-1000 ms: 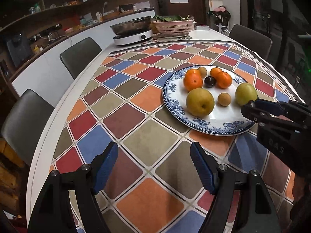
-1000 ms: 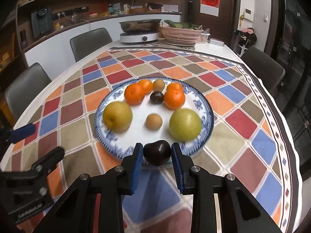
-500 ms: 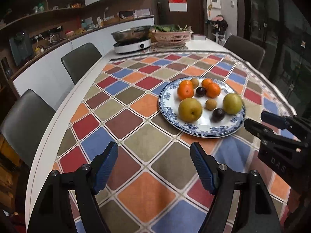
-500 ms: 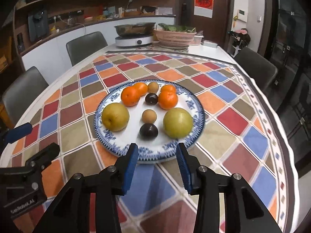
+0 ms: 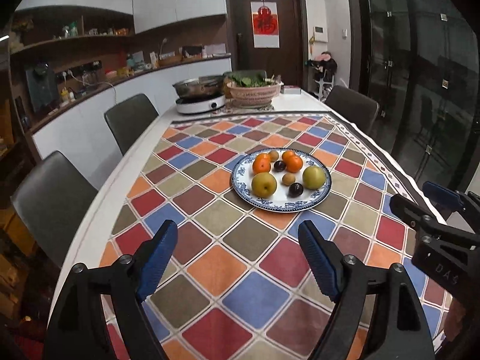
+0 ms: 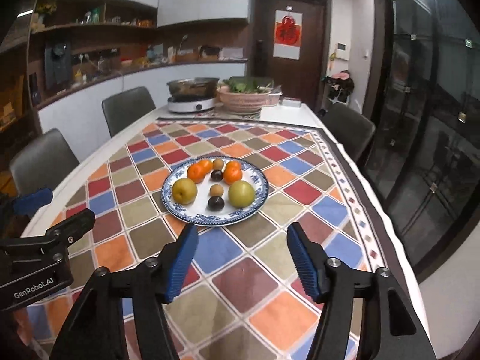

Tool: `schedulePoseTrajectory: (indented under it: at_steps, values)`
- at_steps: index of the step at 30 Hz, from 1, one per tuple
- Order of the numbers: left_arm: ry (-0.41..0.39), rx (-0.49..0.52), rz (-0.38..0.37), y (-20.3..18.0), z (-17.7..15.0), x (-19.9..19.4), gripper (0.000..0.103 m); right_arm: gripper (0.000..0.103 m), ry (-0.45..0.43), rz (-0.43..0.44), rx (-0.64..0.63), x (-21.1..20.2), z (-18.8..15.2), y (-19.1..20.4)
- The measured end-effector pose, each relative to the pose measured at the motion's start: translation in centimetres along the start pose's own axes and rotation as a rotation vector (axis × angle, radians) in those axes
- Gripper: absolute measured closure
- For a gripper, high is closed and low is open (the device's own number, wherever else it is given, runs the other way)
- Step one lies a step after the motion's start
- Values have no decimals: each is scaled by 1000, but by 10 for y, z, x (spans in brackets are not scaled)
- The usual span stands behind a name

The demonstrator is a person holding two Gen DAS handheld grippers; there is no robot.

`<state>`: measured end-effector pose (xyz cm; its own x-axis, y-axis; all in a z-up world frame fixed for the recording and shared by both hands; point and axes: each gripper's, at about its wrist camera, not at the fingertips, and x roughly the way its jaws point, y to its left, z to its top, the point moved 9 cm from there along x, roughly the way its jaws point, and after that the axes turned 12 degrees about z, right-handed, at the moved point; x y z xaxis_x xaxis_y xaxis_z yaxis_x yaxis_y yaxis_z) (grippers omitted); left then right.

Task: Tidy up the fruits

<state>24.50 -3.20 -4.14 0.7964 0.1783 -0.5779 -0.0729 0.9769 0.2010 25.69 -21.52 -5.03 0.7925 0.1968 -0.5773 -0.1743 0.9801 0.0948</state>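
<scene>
Blue-and-white china, the plate (image 6: 258,199) is sitting on the checkered tablecloth (image 6: 240,270) at twelve o'clock from both tools, carrying every fruit in view. On it are lying a yellow pear (image 6: 184,191), a green pear (image 6: 241,193), a near plum (image 6: 216,203), a far plum (image 6: 216,175), two small brown fruits and three oranges (image 6: 232,176).

The right wrist view is showing the right gripper (image 6: 242,259) with jaws spread wide and gripping nothing, just short of the plate rim; the left gripper (image 5: 237,258) is appearing there only as a black body at nine o'clock. The left wrist view is showing the left gripper equally wide and empty, well back from the plate (image 5: 312,202), with the right tool's fingers intruding at three o'clock.

At the far end are standing a steel pot (image 5: 199,87) on a white cooker and a basket of greens (image 5: 253,91). Grey chairs (image 5: 129,120) are lining the white table edge at ten o'clock; another is standing at two o'clock. Bare cloth is lying between grippers and plate.
</scene>
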Motion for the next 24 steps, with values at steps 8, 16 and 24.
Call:
schedulePoseTrajectory:
  at_steps: [8, 16, 24]
  values:
    - [-48, -7, -3, 6, -11, -48, 12, 30, -33, -10, 25, -51, -13, 0]
    - [-92, 6, 3, 10, -18, -74, 5, 30, -43, -4, 12, -78, -31, 10]
    - [-117, 9, 8, 14, -21, -85, 2, 30, -44, 6, 21, -86, -39, 15]
